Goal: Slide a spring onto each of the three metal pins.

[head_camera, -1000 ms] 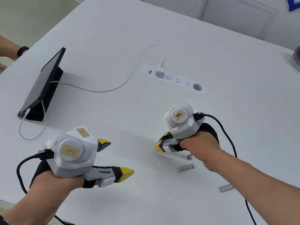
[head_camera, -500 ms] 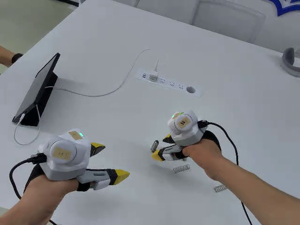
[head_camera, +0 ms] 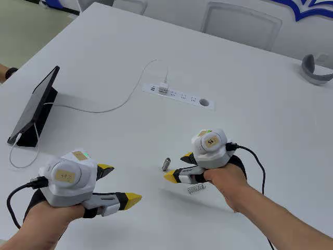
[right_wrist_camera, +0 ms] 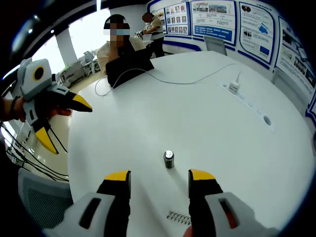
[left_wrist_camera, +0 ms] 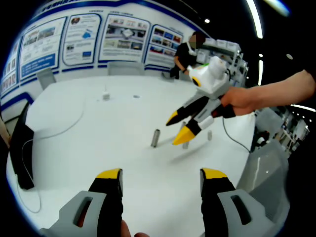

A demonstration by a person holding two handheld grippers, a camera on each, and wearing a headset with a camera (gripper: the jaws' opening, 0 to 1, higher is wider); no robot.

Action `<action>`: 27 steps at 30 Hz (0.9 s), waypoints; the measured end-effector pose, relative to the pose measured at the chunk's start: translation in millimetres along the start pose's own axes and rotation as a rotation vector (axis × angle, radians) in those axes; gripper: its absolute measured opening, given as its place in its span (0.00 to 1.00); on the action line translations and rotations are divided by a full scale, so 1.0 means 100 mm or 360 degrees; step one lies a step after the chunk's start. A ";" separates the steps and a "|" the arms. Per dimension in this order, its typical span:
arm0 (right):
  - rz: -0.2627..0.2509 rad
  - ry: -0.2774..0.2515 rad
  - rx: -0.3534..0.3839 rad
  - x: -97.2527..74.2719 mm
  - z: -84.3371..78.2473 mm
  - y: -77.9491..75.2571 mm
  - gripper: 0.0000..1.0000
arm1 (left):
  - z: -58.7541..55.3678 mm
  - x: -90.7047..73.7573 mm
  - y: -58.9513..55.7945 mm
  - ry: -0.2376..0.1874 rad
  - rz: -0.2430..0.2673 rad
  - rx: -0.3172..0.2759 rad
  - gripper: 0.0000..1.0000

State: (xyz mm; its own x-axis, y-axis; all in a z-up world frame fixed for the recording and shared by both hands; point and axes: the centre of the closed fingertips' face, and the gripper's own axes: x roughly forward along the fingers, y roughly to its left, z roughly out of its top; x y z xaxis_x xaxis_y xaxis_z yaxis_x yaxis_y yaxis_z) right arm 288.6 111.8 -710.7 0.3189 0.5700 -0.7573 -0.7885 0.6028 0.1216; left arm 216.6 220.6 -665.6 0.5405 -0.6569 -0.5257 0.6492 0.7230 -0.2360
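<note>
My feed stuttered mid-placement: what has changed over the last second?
The right gripper moved left, stood a pin upright, seemingly with a spring on it, and let go. Its jaws are now open, just clear of the pin. The left gripper stayed open and idle, and the loose spring still lies by the right hand.

The spring (right_wrist_camera: 177,217) lies partly hidden, seemingly behind the right tool (right_wrist_camera: 159,178).

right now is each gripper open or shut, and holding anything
left gripper: open, holding nothing.
right gripper: open, holding nothing; an upright pin stands free just ahead of its jaws.
</note>
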 end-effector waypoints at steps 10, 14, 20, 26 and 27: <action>-0.0016 -0.0108 0.0132 -0.10 -0.08 0.07 0.53 | 0.00 0.00 -0.03 -0.0009 0.0001 -0.0022 0.65; 0.0008 -0.0198 0.0178 -0.13 -0.04 0.13 0.55 | -0.01 0.01 -0.05 -0.0004 -0.0005 -0.0020 0.65; 0.0010 -0.0225 0.0221 -0.14 -0.17 0.18 0.57 | -0.04 0.02 -0.08 0.0008 -0.0017 -0.0027 0.65; 0.0018 -0.0224 0.0256 -0.17 -0.37 0.25 0.59 | -0.09 0.02 -0.09 0.0016 -0.0016 -0.0042 0.65; 0.0016 -0.0223 0.0262 -0.18 -0.41 0.25 0.59 | -0.09 0.02 -0.09 0.0018 -0.0016 -0.0043 0.65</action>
State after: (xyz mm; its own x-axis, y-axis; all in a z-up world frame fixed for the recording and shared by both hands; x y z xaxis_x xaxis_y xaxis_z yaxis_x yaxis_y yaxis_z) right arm 241.7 93.9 -720.2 0.3904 0.6415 -0.6604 -0.6991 0.6733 0.2408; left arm 207.4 214.9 -672.3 0.5279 -0.6619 -0.5321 0.6398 0.7220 -0.2634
